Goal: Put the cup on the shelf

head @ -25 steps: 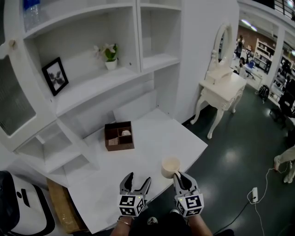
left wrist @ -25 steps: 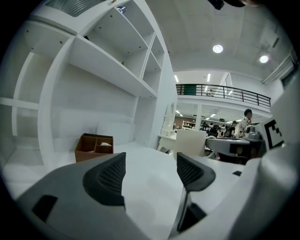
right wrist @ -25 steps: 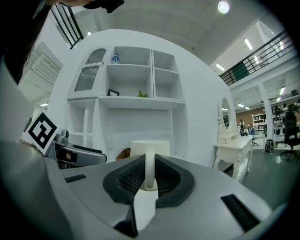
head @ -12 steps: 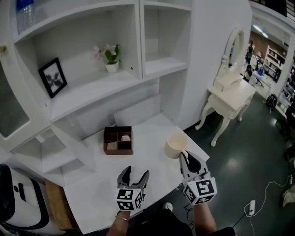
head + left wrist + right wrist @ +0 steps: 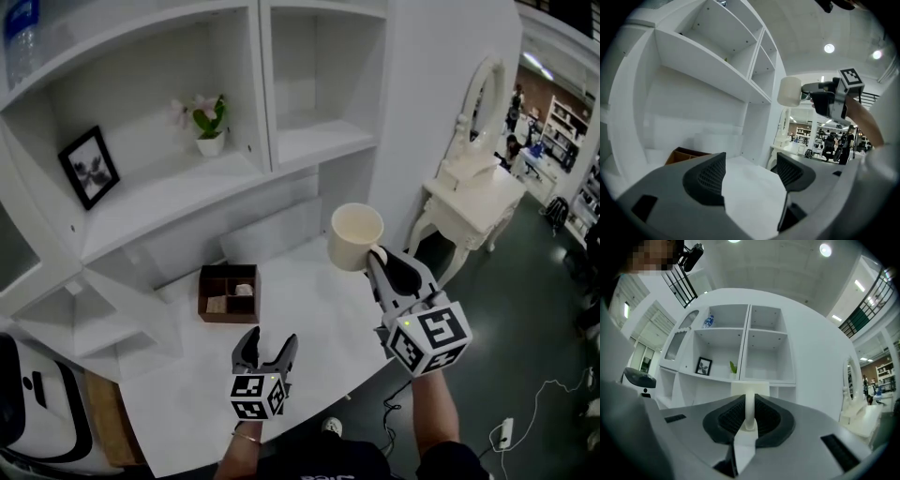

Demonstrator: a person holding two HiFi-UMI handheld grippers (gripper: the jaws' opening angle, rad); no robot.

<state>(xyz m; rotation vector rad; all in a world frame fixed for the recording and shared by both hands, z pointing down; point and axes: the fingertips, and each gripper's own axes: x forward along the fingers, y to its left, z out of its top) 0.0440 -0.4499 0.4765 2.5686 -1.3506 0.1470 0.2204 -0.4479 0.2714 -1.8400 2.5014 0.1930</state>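
A cream cup hangs in the air in front of the white shelf unit, level with its lower right compartment. My right gripper is shut on the cup's handle, and the cup's body shows just past the jaws. From the left gripper view the cup shows up high at the right. My left gripper is low over the white table, open, with nothing between its fingers.
A brown compartment box sits on the table near the shelf. A potted plant and a framed picture stand in the left compartment. A white dressing table with a mirror stands at the right, on the dark floor.
My right gripper has lifted the cup from near the table's front edge up and forward toward the shelf. The left gripper has stayed low over the table.
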